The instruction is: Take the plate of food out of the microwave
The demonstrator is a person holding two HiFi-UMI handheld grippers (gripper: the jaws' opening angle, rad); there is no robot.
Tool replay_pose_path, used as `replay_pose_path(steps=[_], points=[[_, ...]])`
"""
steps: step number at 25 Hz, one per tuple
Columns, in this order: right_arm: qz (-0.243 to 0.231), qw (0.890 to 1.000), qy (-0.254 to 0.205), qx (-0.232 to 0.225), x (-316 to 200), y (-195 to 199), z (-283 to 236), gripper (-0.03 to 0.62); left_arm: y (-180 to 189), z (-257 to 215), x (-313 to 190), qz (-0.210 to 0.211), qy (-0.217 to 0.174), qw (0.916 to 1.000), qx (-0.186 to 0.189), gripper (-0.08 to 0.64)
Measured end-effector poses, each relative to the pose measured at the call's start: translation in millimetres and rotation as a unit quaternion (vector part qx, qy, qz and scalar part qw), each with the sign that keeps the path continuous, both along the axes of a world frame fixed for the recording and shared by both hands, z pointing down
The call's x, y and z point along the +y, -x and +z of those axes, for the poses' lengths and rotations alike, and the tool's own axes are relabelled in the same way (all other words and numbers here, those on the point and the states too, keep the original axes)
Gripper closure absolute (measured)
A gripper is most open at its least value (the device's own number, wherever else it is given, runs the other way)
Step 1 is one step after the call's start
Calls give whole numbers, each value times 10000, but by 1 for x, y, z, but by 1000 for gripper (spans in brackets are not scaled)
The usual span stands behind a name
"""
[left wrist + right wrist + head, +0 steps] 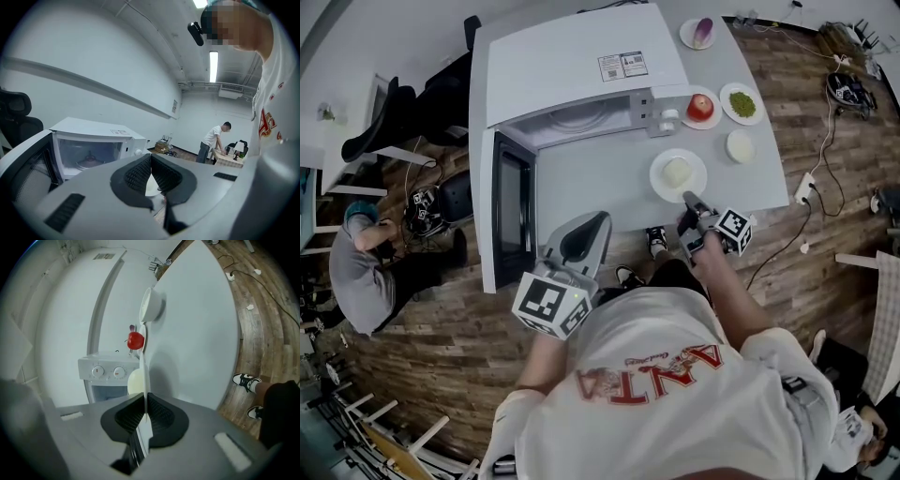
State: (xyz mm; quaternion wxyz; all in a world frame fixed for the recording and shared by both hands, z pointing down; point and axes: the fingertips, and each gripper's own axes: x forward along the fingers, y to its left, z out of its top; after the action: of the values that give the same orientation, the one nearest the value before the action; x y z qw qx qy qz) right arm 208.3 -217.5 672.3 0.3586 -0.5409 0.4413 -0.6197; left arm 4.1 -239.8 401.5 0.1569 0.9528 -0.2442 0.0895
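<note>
With right gripper [688, 199], pinches near rim of the plate [661, 184] of pale food [676, 172], outside the open microwave [572, 66], over the bench [581, 178] before it; reaches forward, forearm extended, angled slightly down. With left gripper [595, 223], hovers close to the body beside the microwave door [512, 202], tips together, empty.

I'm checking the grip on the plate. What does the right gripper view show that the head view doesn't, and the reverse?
Right gripper view only: the right tool shut on the rim of the plate, seen edge-on. Head view only: the open door of the microwave, a dish of green food, a purple vegetable. Both: the bun, the apple, the white bowl.
</note>
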Motion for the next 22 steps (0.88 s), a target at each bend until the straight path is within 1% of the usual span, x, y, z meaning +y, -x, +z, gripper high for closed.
replay_pose_path(steps=[8,14,18,19,22], points=[[84,9996,270,41,-3,-13,11,574,-6,2,-6,60,17,10000,-15,551],[40,9987,494,151,-1,-16,20,575,-4,4,-13,14,106,9999,14,551],[-212,9968,705,306,-3,-16,19,574,2,5,-17,-47,163,9999,3,551],[-328,9959,747,392,-4,-16,18,566,4,6,-17,-72,182,9998,7,551],[-738,9909,867,719,-8,-16,15,515,10,9,-19,-155,231,9996,52,551]])
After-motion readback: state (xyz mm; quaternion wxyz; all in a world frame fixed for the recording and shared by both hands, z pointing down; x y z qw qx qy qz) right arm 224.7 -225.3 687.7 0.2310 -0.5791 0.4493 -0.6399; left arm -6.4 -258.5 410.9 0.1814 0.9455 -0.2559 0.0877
